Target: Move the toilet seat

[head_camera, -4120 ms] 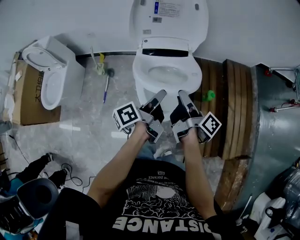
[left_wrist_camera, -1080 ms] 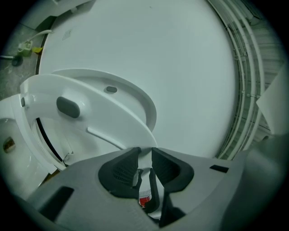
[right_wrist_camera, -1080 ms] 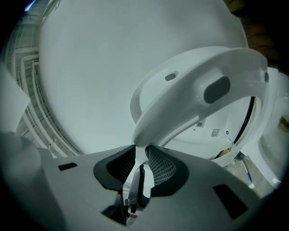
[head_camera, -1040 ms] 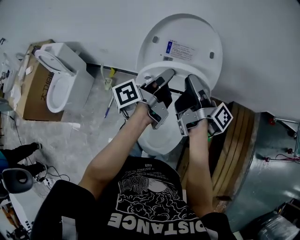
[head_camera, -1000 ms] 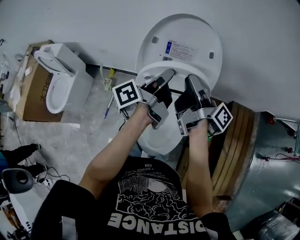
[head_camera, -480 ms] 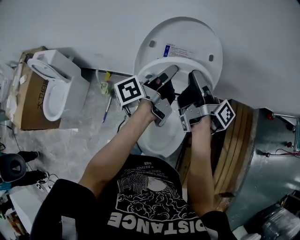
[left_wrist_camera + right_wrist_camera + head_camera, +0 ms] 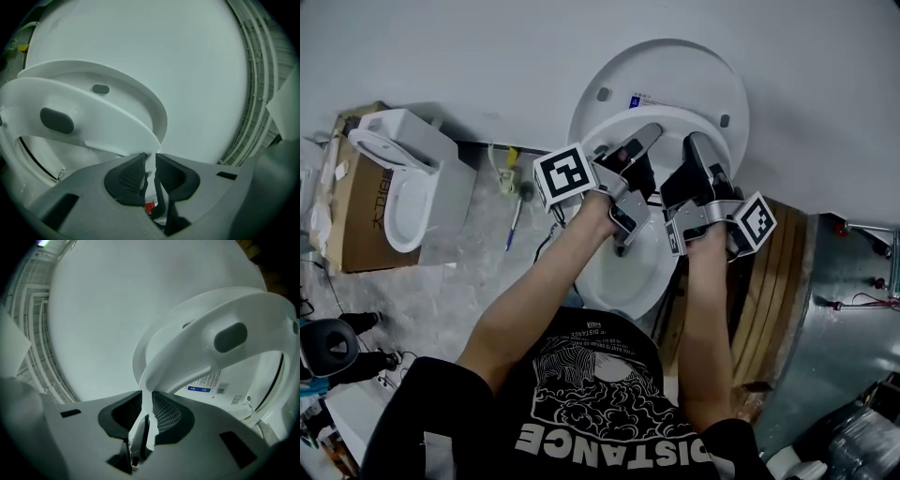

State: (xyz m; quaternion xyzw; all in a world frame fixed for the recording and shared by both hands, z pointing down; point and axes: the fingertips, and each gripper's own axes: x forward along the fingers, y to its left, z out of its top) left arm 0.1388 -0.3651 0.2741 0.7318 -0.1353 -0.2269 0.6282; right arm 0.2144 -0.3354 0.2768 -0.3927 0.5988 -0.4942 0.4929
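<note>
Gripping the front rim of the toilet seat [image 7: 108, 112], the left tongs [image 7: 150, 157] have their dark ribbed pads drawn in to a narrow gap with the white edge of the seat pinched between them; these jaws have just been closing further on that edge. Alongside, the right tongs [image 7: 146, 397] are clamped on the same rim in the same way, a thin strip of the seat running down between the pads, and their jaws too have just been closing further. Both tongs point slightly upward, side by side, one in each hand, the left on the seat's left part and the right on its right. The seat is lifted off the bowl [image 7: 628, 272] and tilted up toward the raised lid [image 7: 675, 70], which leans against the wall behind it; a printed label shows on the lid through the seat's opening. One seat, one lid and two tongs are in play. Off to the left a second toilet [image 7: 398, 178] sits by a cardboard box [image 7: 352, 220], making two toilets in all.
</note>
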